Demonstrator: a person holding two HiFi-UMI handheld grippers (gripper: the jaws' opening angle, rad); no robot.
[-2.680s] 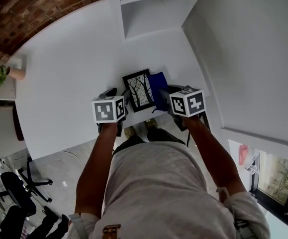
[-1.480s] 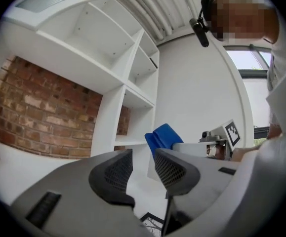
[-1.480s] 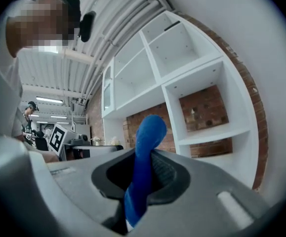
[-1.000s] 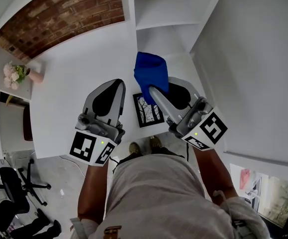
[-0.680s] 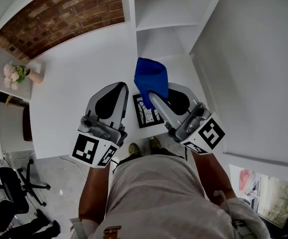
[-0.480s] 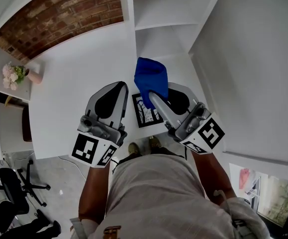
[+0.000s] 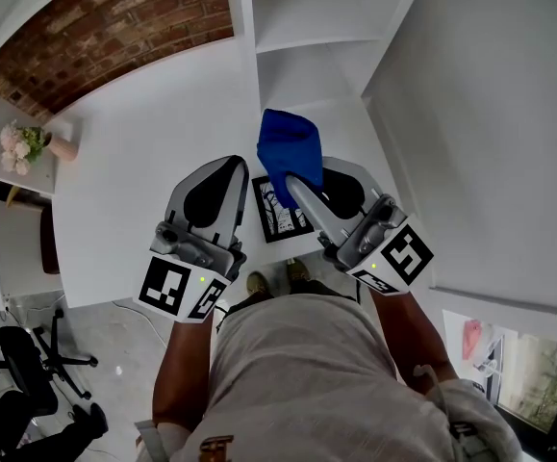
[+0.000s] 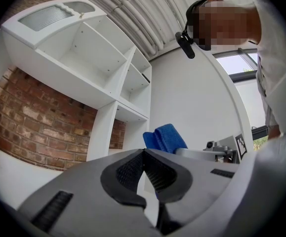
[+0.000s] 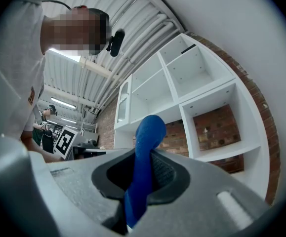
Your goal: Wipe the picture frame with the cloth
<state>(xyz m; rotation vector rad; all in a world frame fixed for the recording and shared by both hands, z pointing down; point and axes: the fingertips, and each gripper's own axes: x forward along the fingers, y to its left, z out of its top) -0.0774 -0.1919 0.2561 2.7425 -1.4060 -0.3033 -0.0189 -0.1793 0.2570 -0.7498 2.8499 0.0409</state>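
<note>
The black picture frame [image 7: 280, 212] with a tree print lies flat near the front edge of the white table [image 7: 143, 152], partly hidden under my right gripper. My right gripper [image 7: 292, 183] hangs above it, shut on the blue cloth [image 7: 291, 147], which sticks out beyond its tips [image 9: 143, 154]. In the right gripper view the cloth [image 9: 147, 132] stands pinched between the pads. My left gripper [image 7: 228, 164] hovers left of the frame, shut with nothing in it [image 8: 143, 152]. The left gripper view shows the cloth [image 8: 165, 137] to its right.
A white shelving unit [image 7: 297, 17] stands at the table's back against a brick wall [image 7: 105, 27]. A pot of flowers [image 7: 26, 144] sits on a side surface at far left. A white wall [image 7: 490, 114] closes the right side. Office chairs [image 7: 28, 373] stand on the floor below left.
Earlier the cloth lay beside the frame with both grippers low at it; now the right gripper holds the cloth raised above the frame. Over the last second both grippers have kept almost still.
</note>
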